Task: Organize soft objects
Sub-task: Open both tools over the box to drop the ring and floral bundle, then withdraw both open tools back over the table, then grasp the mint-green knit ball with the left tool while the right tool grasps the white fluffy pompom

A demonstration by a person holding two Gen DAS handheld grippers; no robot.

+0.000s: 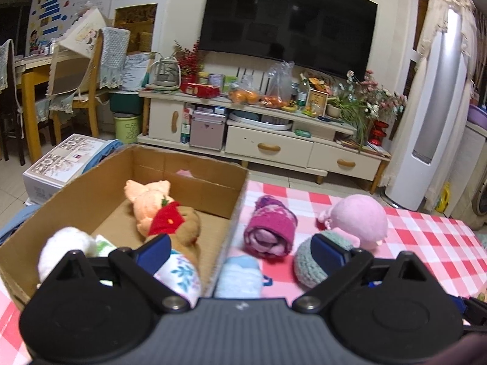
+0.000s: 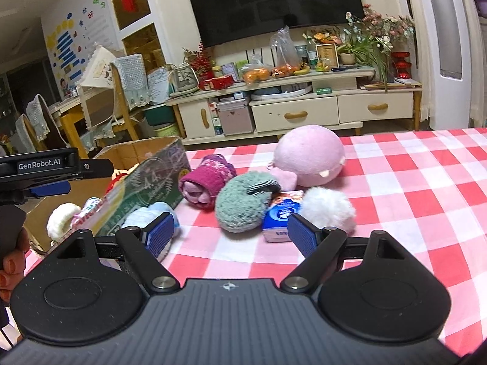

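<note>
A cardboard box (image 1: 210,187) stands at the left of the checked table. In it lie an orange plush with a red cloth (image 1: 152,206), a white fluffy ball (image 1: 65,248) and a floral cloth (image 1: 182,275). My left gripper (image 1: 240,249) is open and empty, above the box's right wall. Right of the box lie a rolled magenta sock (image 2: 207,181), a light blue fluffy thing (image 2: 149,213), a grey-green knitted ball (image 2: 242,202), a pink plush (image 2: 310,155), a white pompom (image 2: 328,206) and a tissue pack (image 2: 281,214). My right gripper (image 2: 231,234) is open and empty, just before the knitted ball.
The red-and-white checked tablecloth (image 2: 411,197) stretches to the right. Beyond the table's far edge stands a TV cabinet (image 1: 268,140) full of things under a television. A white box (image 1: 61,164) lies on the floor left of the cardboard box. The left gripper's body (image 2: 45,167) shows at the left.
</note>
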